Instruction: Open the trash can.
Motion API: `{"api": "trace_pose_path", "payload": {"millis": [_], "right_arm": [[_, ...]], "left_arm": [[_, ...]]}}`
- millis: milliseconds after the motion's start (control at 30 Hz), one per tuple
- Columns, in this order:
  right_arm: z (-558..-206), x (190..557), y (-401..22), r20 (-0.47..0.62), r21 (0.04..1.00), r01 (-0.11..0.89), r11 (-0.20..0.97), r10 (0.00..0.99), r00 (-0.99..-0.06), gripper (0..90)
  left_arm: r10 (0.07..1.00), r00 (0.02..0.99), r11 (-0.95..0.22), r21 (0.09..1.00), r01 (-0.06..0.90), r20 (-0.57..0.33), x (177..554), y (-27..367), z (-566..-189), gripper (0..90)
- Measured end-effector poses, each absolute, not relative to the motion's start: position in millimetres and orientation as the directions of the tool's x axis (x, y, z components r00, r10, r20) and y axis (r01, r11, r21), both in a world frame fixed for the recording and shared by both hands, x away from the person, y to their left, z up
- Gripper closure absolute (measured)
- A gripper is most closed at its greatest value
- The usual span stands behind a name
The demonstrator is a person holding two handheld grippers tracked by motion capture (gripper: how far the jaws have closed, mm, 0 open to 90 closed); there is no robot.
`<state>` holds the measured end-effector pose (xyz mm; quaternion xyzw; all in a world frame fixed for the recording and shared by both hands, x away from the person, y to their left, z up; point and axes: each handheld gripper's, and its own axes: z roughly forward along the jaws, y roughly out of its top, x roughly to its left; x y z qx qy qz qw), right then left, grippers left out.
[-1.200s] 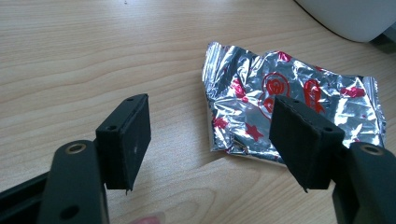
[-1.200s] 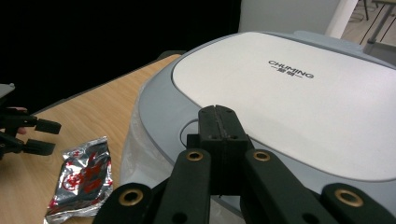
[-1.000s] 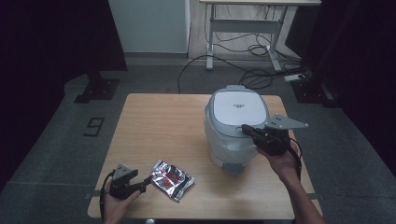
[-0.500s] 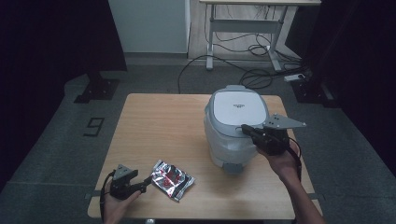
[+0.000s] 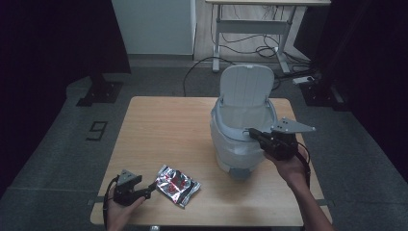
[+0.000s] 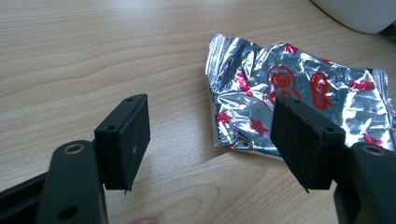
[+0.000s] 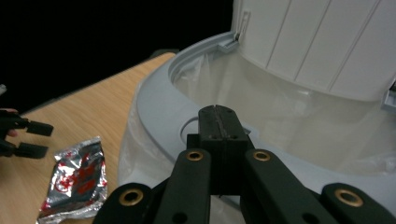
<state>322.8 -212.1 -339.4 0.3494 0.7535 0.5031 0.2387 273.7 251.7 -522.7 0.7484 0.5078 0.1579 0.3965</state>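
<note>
Standing upright now vs. flat shut half a sec ago, bin lid leaves the white bin open w/ right gripper pinched empty at its rim, so left gripper, jaws wide, can prob. grab foil wrapper lying just beside it on table.

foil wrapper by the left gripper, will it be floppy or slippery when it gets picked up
The foil wrapper looks creased and flat on the table, so it is probably empty, light and floppy. Its shiny film may slip between the pads of the open left gripper, and a push would likely slide it.
</note>
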Motion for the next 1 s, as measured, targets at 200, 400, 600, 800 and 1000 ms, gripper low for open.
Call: {"api": "trace_pose_path", "payload": {"millis": [200,400,600,800,1000], "right_arm": [[-338,326,-218,0.033,0.928,0.300,0.222,0.751,-0.660,90.0],[-341,323,-227,0.047,0.941,0.280,0.188,0.749,-0.661,90.0],[-344,306,-249,0.035,0.957,0.239,0.165,0.751,-0.659,90.0],[-368,288,-276,0.041,0.965,0.224,0.136,0.765,-0.643,90.0],[-404,281,-296,0.055,0.957,0.256,0.133,0.788,-0.613,90.0]], "left_arm": [[0.885,0.430,-0.153,0.757,0.635,-0.182,274,254,-522,28.7],[0.885,0.422,-0.134,0.758,0.638,-0.198,274,257,-522,28.8],[0.883,0.425,-0.136,0.758,0.637,-0.199,274,257,-522,28.8],[0.883,0.427,-0.140,0.758,0.637,-0.196,274,255,-523,28.8],[0.884,0.427,-0.145,0.754,0.640,-0.193,274,254,-523,28.8]]}}
